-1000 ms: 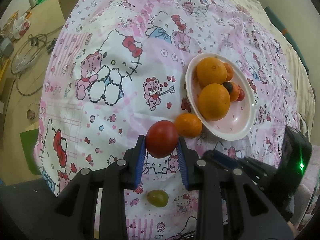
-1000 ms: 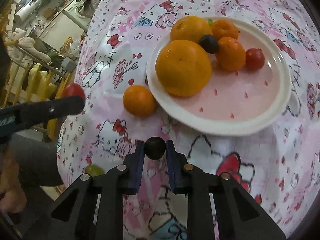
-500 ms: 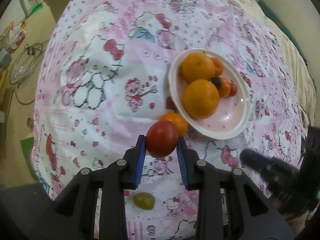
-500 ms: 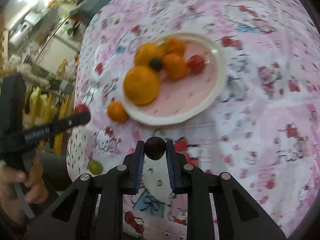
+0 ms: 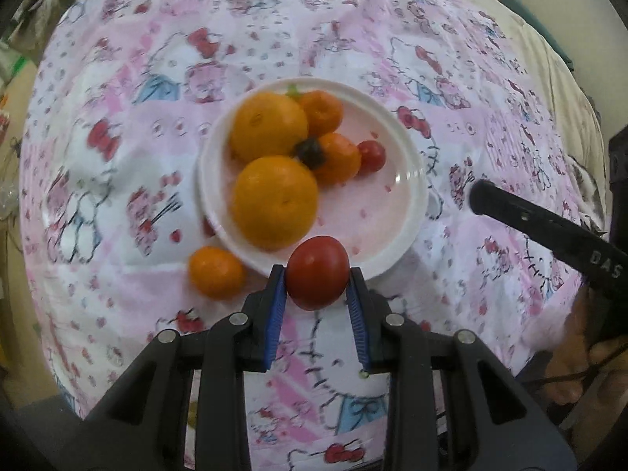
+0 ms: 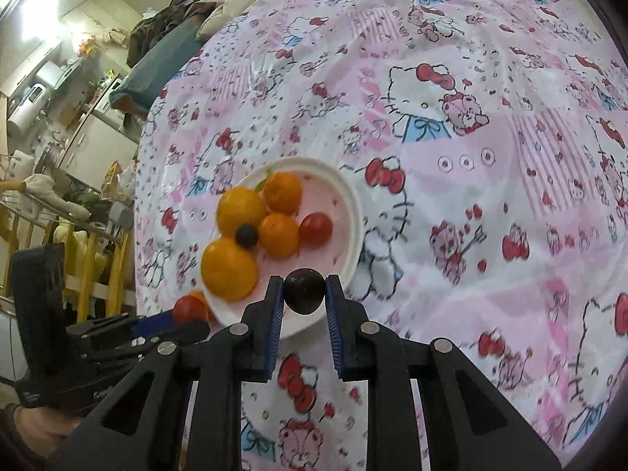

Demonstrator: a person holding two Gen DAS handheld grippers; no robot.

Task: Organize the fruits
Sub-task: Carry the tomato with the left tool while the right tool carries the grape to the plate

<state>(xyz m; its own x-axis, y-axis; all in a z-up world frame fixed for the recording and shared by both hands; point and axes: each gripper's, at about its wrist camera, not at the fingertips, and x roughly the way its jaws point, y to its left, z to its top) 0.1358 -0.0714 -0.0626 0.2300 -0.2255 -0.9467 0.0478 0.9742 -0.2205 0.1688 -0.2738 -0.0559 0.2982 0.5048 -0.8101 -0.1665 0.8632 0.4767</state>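
A pink cartoon-cat cloth (image 5: 117,125) is covering the whole worktop, and a white plate (image 5: 408,212) is sitting on it near the middle. Two big oranges (image 5: 274,200) are lying in the plate's left half, one behind the other and touching. Three smaller tangerines (image 5: 337,159) are showing: one at the back of the plate with a green leaf beside it, one in the middle pressing against the nearer orange, and a third lying off the plate on the cloth, just beside its near-left rim.

The left tongs (image 5: 317,286) are gripping a red tomato (image 5: 317,276) between their blue pads, narrowly parted around it, and are hanging over the near rim of the plate. The right tongs (image 6: 304,294) are pinching a dark grape (image 6: 304,289), nearly closed on it, over the plate's near-right edge; in the left view one black finger of them is reaching in from the right, with a person's hand (image 5: 581,357) behind it.

A small cherry tomato (image 5: 371,156) is resting on the plate's right side, touching the middle tangerine. A second dark grape (image 5: 311,152) is perching on top where the oranges and that tangerine meet.
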